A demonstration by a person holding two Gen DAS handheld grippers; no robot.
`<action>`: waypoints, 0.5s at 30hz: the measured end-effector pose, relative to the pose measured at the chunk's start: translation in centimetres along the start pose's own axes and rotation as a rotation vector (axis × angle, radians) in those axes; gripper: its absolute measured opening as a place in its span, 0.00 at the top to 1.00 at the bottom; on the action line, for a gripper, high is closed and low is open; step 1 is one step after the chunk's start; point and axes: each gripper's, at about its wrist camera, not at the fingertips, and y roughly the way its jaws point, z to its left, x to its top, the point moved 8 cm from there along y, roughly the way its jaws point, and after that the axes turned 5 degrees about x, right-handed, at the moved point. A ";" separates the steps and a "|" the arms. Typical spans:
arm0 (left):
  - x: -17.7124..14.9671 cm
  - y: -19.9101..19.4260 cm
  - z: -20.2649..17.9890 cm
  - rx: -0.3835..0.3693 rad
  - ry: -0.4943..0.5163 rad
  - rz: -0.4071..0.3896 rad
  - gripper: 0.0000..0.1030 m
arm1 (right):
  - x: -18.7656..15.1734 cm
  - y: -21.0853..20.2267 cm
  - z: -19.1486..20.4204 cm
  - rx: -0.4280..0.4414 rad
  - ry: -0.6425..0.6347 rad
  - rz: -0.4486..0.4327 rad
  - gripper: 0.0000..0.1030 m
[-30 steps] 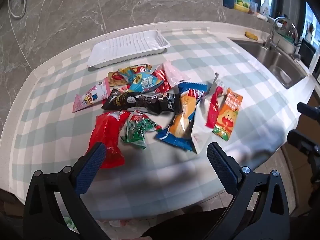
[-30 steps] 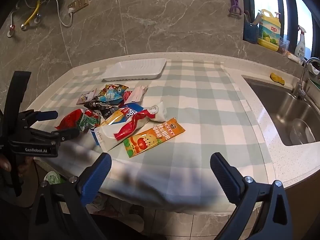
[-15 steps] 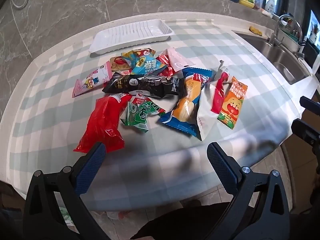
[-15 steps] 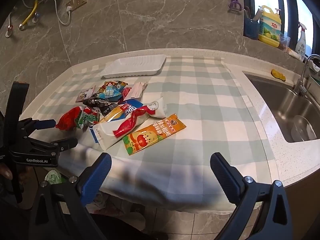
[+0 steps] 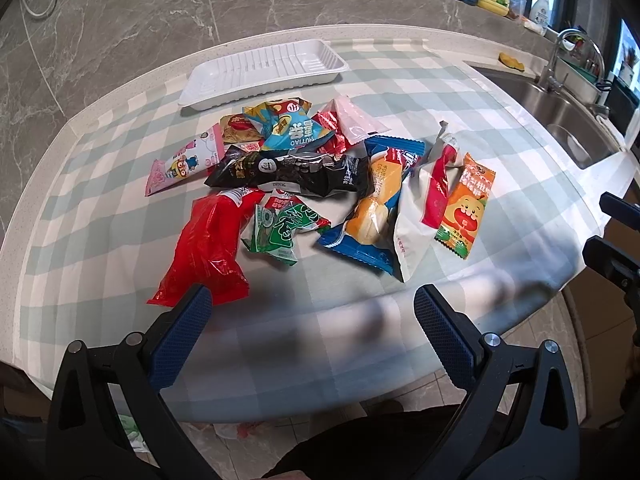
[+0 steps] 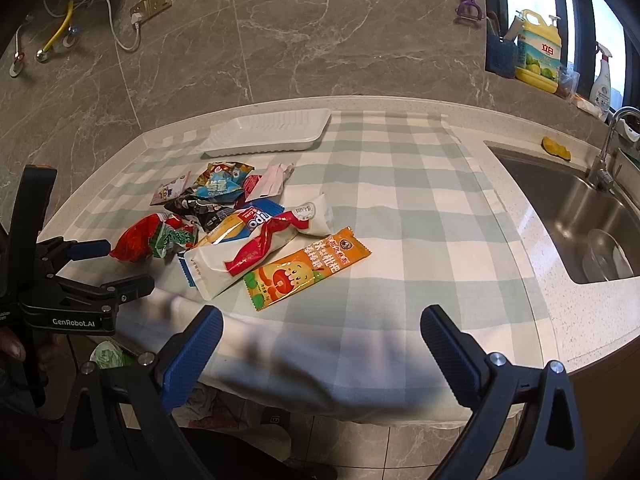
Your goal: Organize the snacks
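Several snack packets lie in a loose pile on the checked cloth: a red bag (image 5: 208, 244), a green packet (image 5: 280, 228), a black packet (image 5: 292, 170), a blue and orange pack (image 5: 380, 204), a white and red pack (image 5: 424, 204) and an orange strip (image 5: 466, 204), also in the right wrist view (image 6: 308, 272). An empty white tray (image 5: 264, 72) (image 6: 268, 132) sits behind the pile. My left gripper (image 5: 312, 324) is open and empty, just short of the red bag. My right gripper (image 6: 320, 340) is open and empty at the counter's front edge, before the orange strip.
A steel sink (image 6: 580, 224) with a tap (image 6: 604, 148) is set into the counter on the right. Soap bottles (image 6: 538, 52) stand on the back ledge. A marble wall with a socket (image 6: 150, 4) rises behind. The cloth overhangs the front edge (image 6: 340, 380).
Both grippers have moved closer to the counter, so the snack pile looks larger and nearer. Jaws stay open. No packet has moved.
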 end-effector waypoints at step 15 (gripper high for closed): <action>0.0 0.0 0.0 -0.001 0.001 -0.003 0.01 | 0.1 0.0 0.0 0.001 0.001 -0.001 0.02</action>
